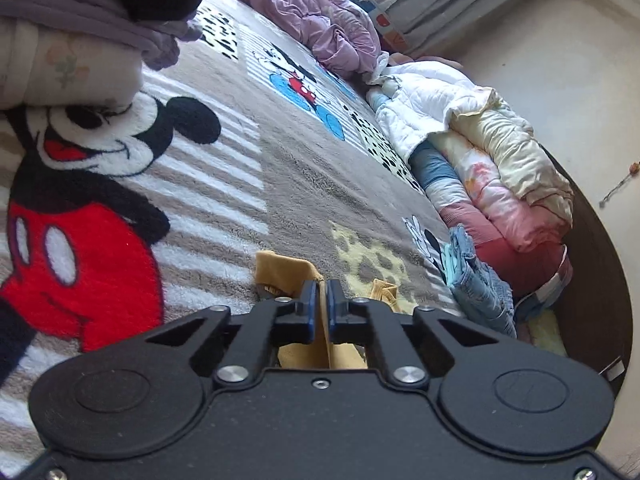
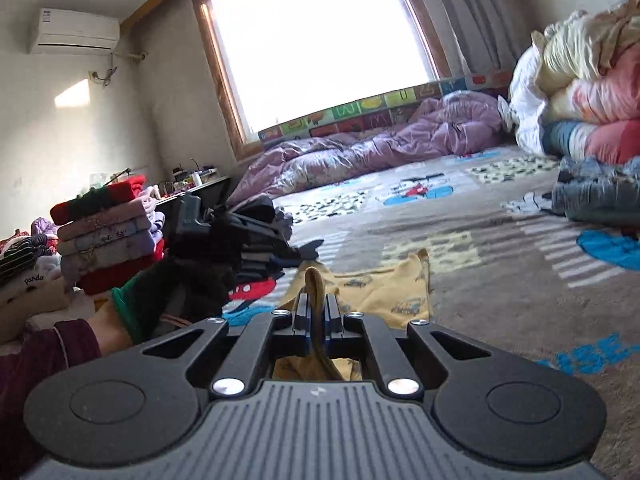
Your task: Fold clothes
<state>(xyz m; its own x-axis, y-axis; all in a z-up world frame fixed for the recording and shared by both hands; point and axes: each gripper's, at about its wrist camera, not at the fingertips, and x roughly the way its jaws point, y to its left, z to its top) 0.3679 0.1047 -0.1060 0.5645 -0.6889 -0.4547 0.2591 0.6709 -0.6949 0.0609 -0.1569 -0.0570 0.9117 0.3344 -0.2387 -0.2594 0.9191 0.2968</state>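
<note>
Clamped between the blue pads of the right hand-held gripper (image 2: 316,316), a bunched edge of the yellow garment (image 2: 380,292) rises at 12 o'clock, while the rest of the cloth spreads flat on the Mickey Mouse blanket (image 2: 500,248) toward 1 o'clock. Its long axis seems to run left to right across that view. The left hand-held gripper (image 1: 319,312) is likewise closed on a yellow edge, with loose cloth showing at 11 and 1 o'clock of its tips. Both grippers hold the garment, so neither is nearer; the fold likely turns on carrying the pinched edges over the flat part. Folded stacks (image 2: 108,232) sit at 9 o'clock, jeans (image 2: 596,196) at 2 o'clock
</note>
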